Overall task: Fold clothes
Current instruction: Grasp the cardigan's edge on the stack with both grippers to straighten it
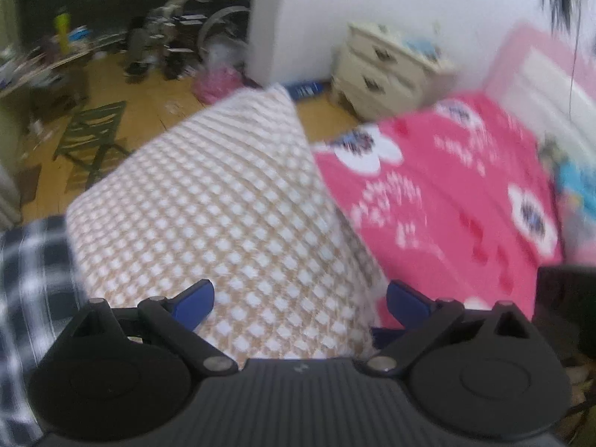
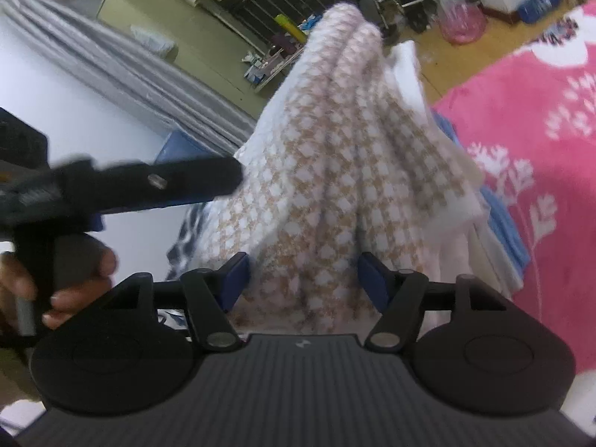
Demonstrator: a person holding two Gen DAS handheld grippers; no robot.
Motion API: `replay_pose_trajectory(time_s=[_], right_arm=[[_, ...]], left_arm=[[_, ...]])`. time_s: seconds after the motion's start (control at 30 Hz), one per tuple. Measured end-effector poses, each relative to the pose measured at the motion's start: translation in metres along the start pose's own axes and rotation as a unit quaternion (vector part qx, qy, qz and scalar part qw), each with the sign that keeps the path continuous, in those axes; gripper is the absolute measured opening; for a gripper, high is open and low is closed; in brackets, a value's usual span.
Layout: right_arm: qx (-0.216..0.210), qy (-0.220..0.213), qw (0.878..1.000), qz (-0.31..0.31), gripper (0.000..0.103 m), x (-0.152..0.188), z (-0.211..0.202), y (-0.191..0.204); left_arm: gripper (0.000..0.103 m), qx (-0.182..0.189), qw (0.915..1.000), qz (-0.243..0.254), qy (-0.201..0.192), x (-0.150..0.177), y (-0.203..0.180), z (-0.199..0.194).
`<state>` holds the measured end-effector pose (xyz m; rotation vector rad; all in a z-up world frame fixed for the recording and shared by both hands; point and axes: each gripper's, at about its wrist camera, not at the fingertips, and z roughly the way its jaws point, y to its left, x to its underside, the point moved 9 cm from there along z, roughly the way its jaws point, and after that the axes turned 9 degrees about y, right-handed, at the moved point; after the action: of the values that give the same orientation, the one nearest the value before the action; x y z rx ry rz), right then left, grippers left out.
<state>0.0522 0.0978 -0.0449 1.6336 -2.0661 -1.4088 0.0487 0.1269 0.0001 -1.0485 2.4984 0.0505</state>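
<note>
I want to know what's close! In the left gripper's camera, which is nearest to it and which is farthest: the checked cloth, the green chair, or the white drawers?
From the left gripper:
1. Checked cloth, right between the open fingers, straight ahead.
2. Green chair, on the floor to the left, past the cloth.
3. White drawers, against the wall, upper right.

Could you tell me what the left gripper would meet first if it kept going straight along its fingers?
Most likely the tan-and-white checked garment: it fills the space between and just ahead of the left gripper, whose fingers stand open. Depth is blurred, so contact may already exist.
</note>
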Motion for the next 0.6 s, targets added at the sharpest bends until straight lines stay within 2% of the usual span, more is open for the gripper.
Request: replay_pose_trajectory(time_s=[0.1, 0.13, 0.17, 0.2, 0.23, 0.3, 0.37, 0.43, 0.53, 0.6], right_arm=[[-0.031, 0.006, 0.999, -0.007, 0.074, 0.003, 0.011, 0.006], [-0.041, 0.01, 0.999, -0.014, 0.073, 0.004, 0.016, 0.009], [-0.042, -0.001, 0.999, -0.034, 0.069, 0.003, 0.015, 0.015], [-0.043, -0.012, 0.998, -0.054, 0.059, 0.001, 0.014, 0.021], [-0.045, -0.022, 0.996, -0.074, 0.055, 0.0, 0.014, 0.027], [-0.048, -0.055, 0.993, -0.097, 0.049, -0.001, 0.0, 0.036], [-0.037, -0.08, 0.989, -0.122, 0.049, 0.002, -0.008, 0.042], [-0.025, -0.082, 0.987, -0.136, 0.053, 0.01, -0.006, 0.041], [-0.012, -0.079, 0.985, -0.151, 0.059, 0.024, -0.019, 0.033], [-0.01, -0.087, 0.986, -0.141, 0.062, 0.03, -0.038, 0.022]], left_arm=[[0.099, -0.015, 0.9993, 0.031, 0.019, -0.012, -0.013, 0.019], [0.099, -0.024, 0.9984, 0.042, 0.028, -0.015, -0.018, 0.025], [0.099, -0.038, 0.9972, 0.051, 0.04, -0.017, -0.021, 0.03], [0.099, -0.054, 0.9955, 0.06, 0.048, -0.019, -0.025, 0.033], [0.099, -0.069, 0.9935, 0.072, 0.054, -0.02, -0.029, 0.036], [0.099, -0.095, 0.9889, 0.095, 0.065, -0.02, -0.037, 0.04], [0.1, -0.117, 0.9844, 0.105, 0.08, -0.018, -0.041, 0.049], [0.1, -0.137, 0.9794, 0.113, 0.095, -0.016, -0.041, 0.06], [0.099, -0.172, 0.9701, 0.14, 0.1, -0.014, -0.045, 0.07], [0.095, -0.183, 0.968, 0.143, 0.097, -0.013, -0.046, 0.07]])
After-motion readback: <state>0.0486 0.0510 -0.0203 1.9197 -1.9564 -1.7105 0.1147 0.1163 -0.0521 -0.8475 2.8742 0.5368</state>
